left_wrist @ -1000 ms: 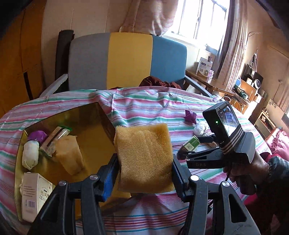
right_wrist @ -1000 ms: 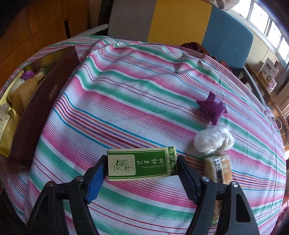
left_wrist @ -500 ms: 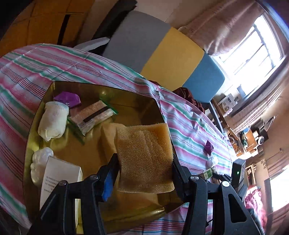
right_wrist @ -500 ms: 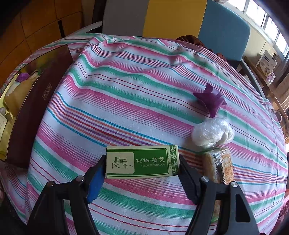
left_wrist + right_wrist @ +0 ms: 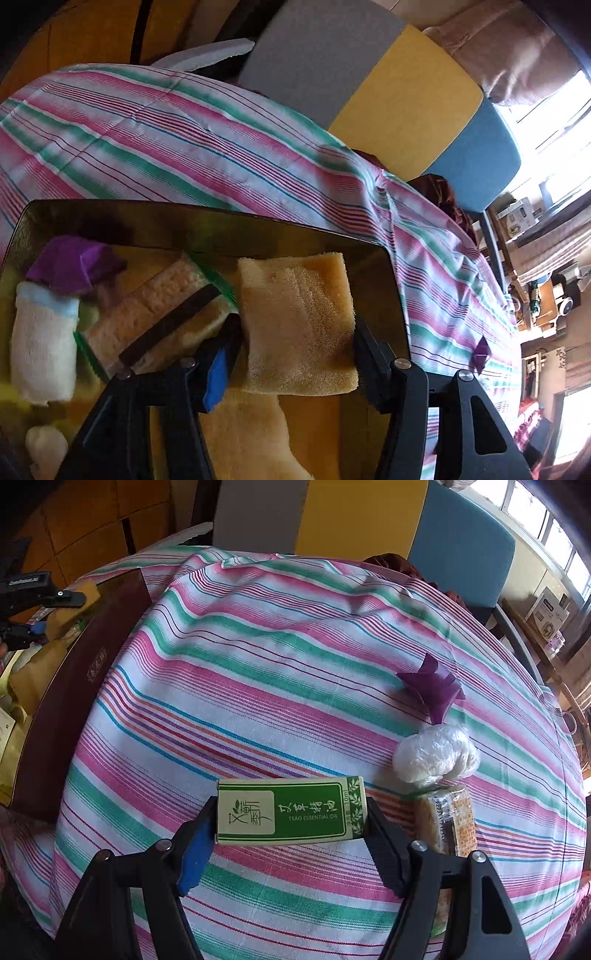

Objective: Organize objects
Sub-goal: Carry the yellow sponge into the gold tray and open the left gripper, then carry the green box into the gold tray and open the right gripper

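I hold the left gripper (image 5: 297,341) pinching the sponge (image 5: 297,325) above the box (image 5: 207,225), ready to drop in. The right gripper (image 5: 290,829) clamps the green carton (image 5: 290,812) over the tablecloth (image 5: 258,672), away from the box, next in line.

The left gripper (image 5: 297,341) is tipped downward, its two black fingers pressed against the sides of a yellow sponge (image 5: 299,321) so the sponge hangs clamped between them; the blue pad (image 5: 216,373) on its left finger shows just beside the sponge's edge. From the right wrist view the same gripper appears at the far left edge, seen side-on, dark and partly cut off. The right gripper (image 5: 290,825) is held lower and nearly level, fingers closed on the two short ends of a green box (image 5: 290,812), which sits squarely across the gap, label up
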Demonstrator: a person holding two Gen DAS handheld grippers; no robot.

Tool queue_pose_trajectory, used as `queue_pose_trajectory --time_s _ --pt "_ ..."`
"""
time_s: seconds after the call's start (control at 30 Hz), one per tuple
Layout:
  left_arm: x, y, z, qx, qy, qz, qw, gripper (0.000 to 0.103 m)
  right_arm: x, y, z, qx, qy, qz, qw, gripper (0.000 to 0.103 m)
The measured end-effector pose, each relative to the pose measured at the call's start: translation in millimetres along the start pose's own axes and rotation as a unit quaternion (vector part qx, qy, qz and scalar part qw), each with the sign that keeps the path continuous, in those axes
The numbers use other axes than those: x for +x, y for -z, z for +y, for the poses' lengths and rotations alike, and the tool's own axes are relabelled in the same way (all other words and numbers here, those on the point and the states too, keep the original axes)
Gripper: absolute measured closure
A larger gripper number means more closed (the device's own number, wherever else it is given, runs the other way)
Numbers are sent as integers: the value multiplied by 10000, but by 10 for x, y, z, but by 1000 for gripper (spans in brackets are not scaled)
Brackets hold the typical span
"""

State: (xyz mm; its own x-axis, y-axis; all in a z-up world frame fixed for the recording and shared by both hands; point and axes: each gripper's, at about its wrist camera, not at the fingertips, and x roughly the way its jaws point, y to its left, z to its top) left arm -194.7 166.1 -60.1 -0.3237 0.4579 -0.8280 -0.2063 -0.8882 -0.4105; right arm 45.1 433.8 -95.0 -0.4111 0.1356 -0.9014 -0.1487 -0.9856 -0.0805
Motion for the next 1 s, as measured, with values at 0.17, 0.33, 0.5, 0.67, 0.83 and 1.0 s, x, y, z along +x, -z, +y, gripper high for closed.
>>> queue_pose_trajectory --time_s 0.17,0.33,0.5,0.67,0.83,1.0 --pt "7 -1 80 -57 -129 60 9999 32 4 -5 12 -20 -7 -4 10000 28" --pt "-235 134 16 429 -342 -245 9982 28 12 -10 8 -23 -9 -5 10000 28" --pt "-636 449 -61 832 -618 -814 9913 28 8 -6 16 -28 9 -20 10000 28" --pt "-978 938 -103 1312 -803 -1214 9806 28 2 -1 40 -70 61 -43 9999 28" --pt "-1177 1256 -32 1518 -996 -1390 9735 28 1 2 54 -87 92 -70 9999 28" --pt "-1371 1462 91 1603 -1161 -1598 9671 26 -5 -8 75 -114 163 -94 9998 28"
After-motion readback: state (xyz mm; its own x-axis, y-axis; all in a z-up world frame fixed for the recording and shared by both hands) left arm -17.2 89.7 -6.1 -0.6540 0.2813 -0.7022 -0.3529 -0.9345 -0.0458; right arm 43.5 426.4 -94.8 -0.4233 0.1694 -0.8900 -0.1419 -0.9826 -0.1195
